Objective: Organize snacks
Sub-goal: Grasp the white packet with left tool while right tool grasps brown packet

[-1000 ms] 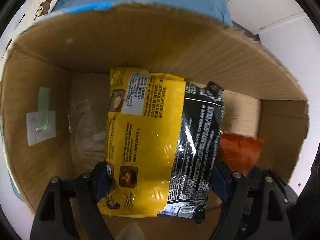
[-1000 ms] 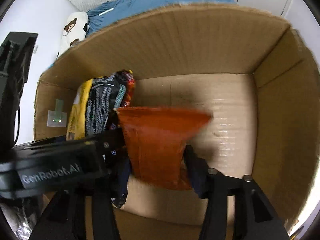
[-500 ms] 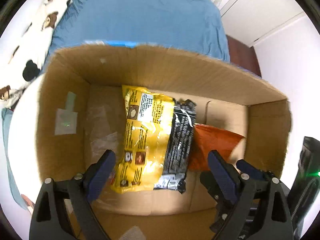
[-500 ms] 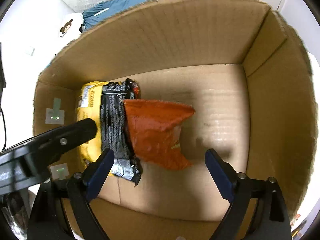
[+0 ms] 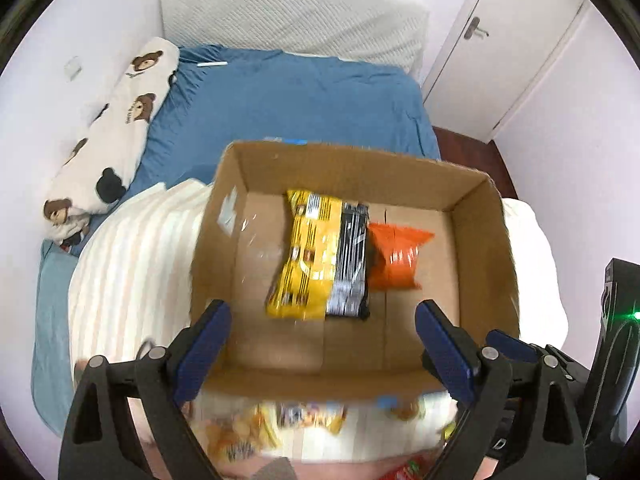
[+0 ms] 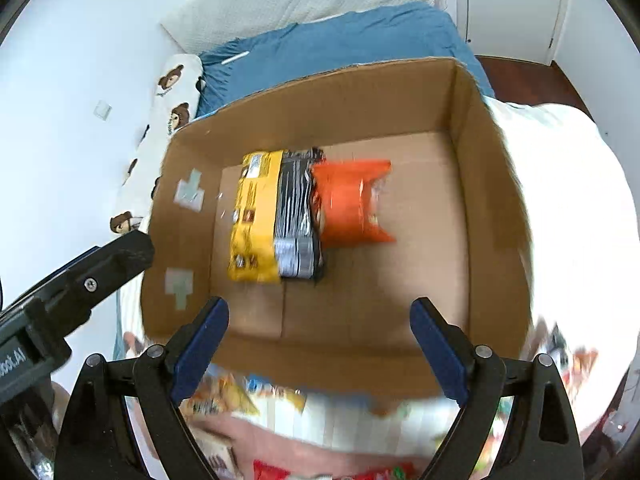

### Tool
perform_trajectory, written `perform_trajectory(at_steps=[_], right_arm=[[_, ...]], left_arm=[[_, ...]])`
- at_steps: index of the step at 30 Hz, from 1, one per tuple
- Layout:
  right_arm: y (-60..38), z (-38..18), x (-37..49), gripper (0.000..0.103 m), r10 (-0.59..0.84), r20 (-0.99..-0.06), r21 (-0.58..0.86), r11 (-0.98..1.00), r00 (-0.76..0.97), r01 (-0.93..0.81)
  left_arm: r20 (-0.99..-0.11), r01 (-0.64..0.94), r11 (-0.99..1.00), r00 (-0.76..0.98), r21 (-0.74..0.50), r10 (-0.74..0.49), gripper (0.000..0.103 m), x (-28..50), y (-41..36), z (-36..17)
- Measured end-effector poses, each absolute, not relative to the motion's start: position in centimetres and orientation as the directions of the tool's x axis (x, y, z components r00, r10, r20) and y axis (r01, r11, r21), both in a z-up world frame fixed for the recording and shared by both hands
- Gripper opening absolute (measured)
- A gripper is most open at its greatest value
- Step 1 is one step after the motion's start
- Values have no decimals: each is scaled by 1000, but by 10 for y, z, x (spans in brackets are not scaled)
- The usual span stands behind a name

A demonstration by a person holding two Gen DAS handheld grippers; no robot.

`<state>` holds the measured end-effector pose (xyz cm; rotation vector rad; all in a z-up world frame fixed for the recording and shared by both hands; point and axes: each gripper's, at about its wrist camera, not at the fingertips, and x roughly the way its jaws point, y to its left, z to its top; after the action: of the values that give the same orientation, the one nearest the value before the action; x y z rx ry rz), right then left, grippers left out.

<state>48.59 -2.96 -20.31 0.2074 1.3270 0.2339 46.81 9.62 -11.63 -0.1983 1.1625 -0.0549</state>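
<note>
An open cardboard box sits on a white striped blanket. On its floor a yellow and black snack packet lies beside an orange packet, their edges touching. My left gripper hangs open above the box's near wall, nothing between its blue pads. In the right wrist view the box holds the yellow and black packet and the orange packet. My right gripper is open and empty above the near side. The left gripper's black body shows at the left.
Several loose snack packets lie blurred in front of the box, also in the right wrist view. Behind it are a blue bed sheet, a bear-print pillow and a white door. A black device stands at right.
Both grippers opened, let go of their packets and rose back out of the box. The yellow and black packet and the orange packet now lie on the box floor.
</note>
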Motion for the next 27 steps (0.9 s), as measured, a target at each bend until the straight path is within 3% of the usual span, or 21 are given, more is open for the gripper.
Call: perform_trajectory(at_steps=[7, 12, 20, 25, 27], right_arm=[[-63, -206, 379, 94, 267, -942, 276, 961, 205, 17], [-101, -230, 318, 94, 232, -959, 251, 962, 164, 111], [-156, -299, 283, 93, 232, -969, 247, 903, 86, 353], [-161, -334, 283, 82, 228, -972, 230, 882, 55, 411], [-156, -341, 284, 68, 175, -983, 185, 903, 61, 388]], left_arm=[[-928, -38, 988, 350, -150, -127, 94, 363, 85, -139], [-972, -33, 994, 211, -108, -99, 94, 304, 71, -193], [-982, -91, 980, -45, -178, -183, 94, 249, 55, -287], [-960, -165, 965, -158, -206, -232, 94, 236, 54, -330], [-956, -183, 960, -163, -214, -244, 94, 234, 53, -338]])
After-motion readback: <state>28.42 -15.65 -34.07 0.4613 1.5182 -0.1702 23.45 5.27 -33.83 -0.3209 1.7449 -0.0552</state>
